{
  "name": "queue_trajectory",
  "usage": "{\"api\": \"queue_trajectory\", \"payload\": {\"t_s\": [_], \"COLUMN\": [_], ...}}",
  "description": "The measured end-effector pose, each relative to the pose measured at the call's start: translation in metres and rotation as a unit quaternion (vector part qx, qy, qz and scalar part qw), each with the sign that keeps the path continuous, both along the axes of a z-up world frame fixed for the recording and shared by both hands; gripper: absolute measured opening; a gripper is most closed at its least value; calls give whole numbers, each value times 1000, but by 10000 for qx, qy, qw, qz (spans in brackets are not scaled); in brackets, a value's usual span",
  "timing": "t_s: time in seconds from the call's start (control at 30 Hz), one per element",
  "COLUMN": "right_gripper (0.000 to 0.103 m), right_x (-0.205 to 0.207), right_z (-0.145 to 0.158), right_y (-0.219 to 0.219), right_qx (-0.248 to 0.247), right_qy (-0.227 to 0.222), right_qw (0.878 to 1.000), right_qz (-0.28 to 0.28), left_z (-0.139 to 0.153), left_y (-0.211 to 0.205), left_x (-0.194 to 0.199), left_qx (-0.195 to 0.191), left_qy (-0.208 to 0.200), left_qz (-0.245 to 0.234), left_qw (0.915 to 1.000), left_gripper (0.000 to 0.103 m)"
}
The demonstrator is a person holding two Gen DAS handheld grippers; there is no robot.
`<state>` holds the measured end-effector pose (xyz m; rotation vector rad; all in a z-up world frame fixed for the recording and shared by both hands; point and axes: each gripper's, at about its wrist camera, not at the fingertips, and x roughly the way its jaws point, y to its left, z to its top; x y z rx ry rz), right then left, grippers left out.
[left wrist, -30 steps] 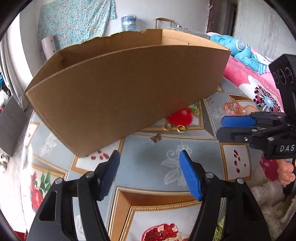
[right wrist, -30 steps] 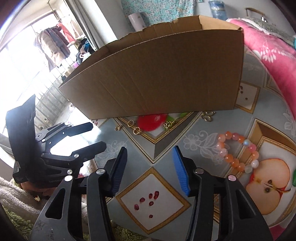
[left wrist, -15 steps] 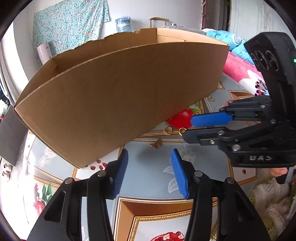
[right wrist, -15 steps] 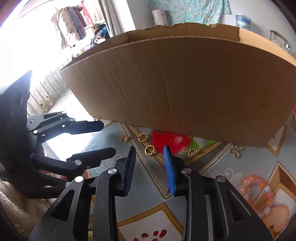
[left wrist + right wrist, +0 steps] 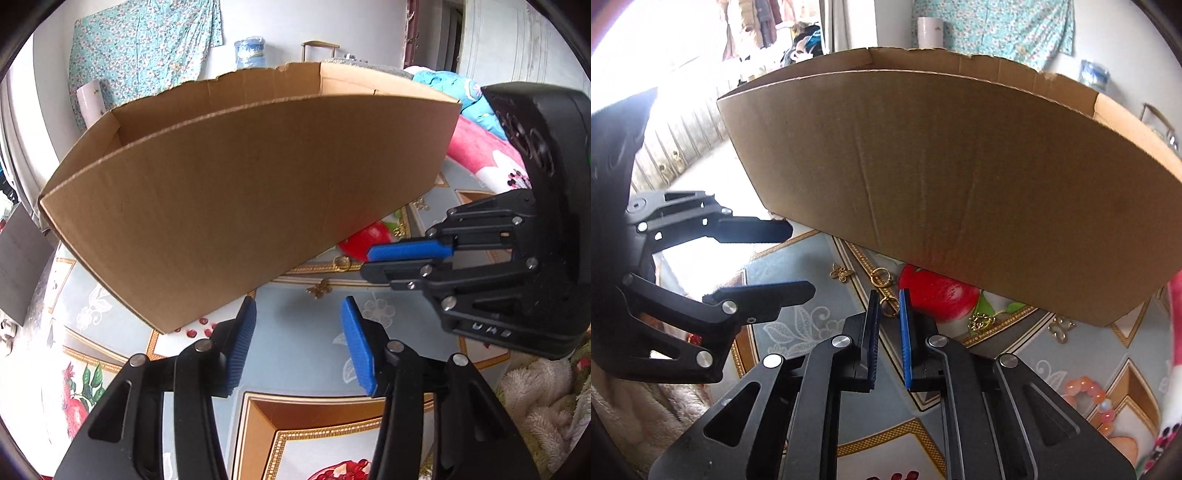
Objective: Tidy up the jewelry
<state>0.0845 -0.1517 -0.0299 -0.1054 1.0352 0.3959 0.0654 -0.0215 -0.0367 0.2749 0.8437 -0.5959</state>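
Small gold jewelry lies on a patterned tablecloth in front of an open cardboard box (image 5: pixel 240 192). In the right wrist view, my right gripper (image 5: pixel 888 306) has its jaws narrowed around a gold ring (image 5: pixel 889 307) on the cloth; a small gap still shows on each side. A second gold ring (image 5: pixel 880 276) and a gold flower charm (image 5: pixel 841 272) lie just beyond. My left gripper (image 5: pixel 297 314) is open and empty, hovering near the flower charm (image 5: pixel 320 288). The right gripper also shows in the left wrist view (image 5: pixel 373 260).
The cardboard box (image 5: pixel 960 184) stands close behind the jewelry. A gold chain piece (image 5: pixel 979 320), a gold butterfly charm (image 5: pixel 1061 328) and an orange bead bracelet (image 5: pixel 1093 404) lie to the right. A pink blanket (image 5: pixel 480 147) and fluffy fabric (image 5: pixel 535 398) border the cloth.
My right gripper has moved forward and left to the gold rings and narrowed its jaws around one. My left gripper has narrowed somewhat and shifted slightly.
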Motion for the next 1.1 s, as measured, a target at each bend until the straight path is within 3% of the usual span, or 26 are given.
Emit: {"api": "queue_trajectory", "payload": {"t_s": [0.4, 0.63, 0.83, 1.1], "right_gripper": [8, 8, 8, 7], "right_x": [0, -4, -4, -19], "right_z": [2, 1, -4, -4], "right_y": [-3, -17, -25, -47], "right_qx": [52, 163, 286, 427], "right_qy": [133, 207, 178, 127], "right_qw": [9994, 9979, 9971, 9963], "right_qz": [-306, -597, -688, -739], "left_z": [9, 6, -6, -7], "left_y": [-18, -41, -47, -48], "left_x": [8, 11, 19, 21], "left_qx": [-419, -213, 39, 169], "left_qy": [150, 34, 285, 263], "left_qz": [-184, -261, -162, -136], "left_qw": [9988, 9994, 9995, 9994], "left_gripper": [46, 35, 20, 19]}}
